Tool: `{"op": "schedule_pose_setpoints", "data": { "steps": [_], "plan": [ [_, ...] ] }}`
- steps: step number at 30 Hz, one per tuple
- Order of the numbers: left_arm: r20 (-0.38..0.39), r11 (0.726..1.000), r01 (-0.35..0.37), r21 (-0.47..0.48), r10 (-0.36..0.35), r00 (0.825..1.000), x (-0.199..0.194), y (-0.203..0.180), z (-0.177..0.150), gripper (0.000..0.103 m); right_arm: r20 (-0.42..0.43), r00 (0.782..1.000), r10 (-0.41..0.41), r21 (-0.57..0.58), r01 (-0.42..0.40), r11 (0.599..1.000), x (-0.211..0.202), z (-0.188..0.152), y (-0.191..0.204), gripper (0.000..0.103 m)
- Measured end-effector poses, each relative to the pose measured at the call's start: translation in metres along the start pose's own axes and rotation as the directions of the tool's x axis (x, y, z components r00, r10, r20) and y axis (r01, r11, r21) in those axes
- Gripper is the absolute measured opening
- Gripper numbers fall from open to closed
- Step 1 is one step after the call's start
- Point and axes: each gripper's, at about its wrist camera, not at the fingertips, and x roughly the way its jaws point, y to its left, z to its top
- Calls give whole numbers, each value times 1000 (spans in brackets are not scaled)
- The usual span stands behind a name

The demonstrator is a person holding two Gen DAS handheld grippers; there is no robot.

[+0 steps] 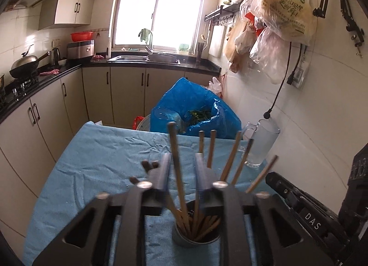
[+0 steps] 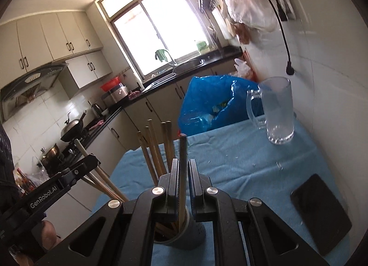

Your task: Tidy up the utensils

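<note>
1. Left gripper [image 1: 181, 162] sits over the grey holder [image 1: 195, 233] w/ jaws slightly spread; one chopstick [image 1: 176, 165] stands in the gap. Pads don't look pressed on it, so I judge it's loose, leaning in the holder.
2. Right gripper [image 2: 182, 169] is pinched tight on a dark chopstick [image 2: 182, 165], whose lower end points down into the same holder [image 2: 179, 236]. The holder stands on the blue cloth [image 2: 241, 174], at the near edge of the table.
3. Risk: both grippers crowd one small holder. Left gripper's frame [image 2: 76, 174] is right beside the leaning sticks [image 2: 151, 148]; a bump could knock them out or tip the holder.
4. Risk: the holder looks light and top-heavy, w/ sticks fanned out [image 1: 232, 158]. If the right stick goes in at an angle and pushes the wall, the holder could slide on the cloth or fall over.
5. Risk: if the right stick is let go too high, it could bounce off the rim or the other sticks and land on the cloth.
6. Risk: left jaws pulling back w/ the stick between them could drag it up and out again.
7. Glass mug [image 2: 276, 112] is well apart, by the wall; dark flat pad [image 2: 322, 215] lies on the right. Prob safe unless a stick flies.
8. Cloth is wrinkled, so a snag could shift everything.
</note>
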Motion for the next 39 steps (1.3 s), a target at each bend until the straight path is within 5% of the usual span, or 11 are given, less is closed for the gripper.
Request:
{"op": "schedule_pose_setpoints", "data": {
  "steps": [10,14,17,30,39],
  "plan": [
    [83,1000,-3,-1,3,997,-40,-4,8,48,66,998,20,27,-21,999,-46,3,0,23],
    [116,1000,-29,-3,29,993,-61,-2,-2,69,76,997,9,27,-11,1000,-64,-9,0,33],
    [125,998,-69,-5,69,990,-74,3,-16,71,83,997,-12,27,9,1000,-74,-20,-2,43],
    [40,981,-193,-8,193,980,-87,44,-89,86,30,995,-99,14,99,995,-87,-76,-7,80],
    [-22,968,-252,0,252,967,-84,68,-125,92,28,979,-201,-59,202,978,-92,-108,10,96]
  ]
}}
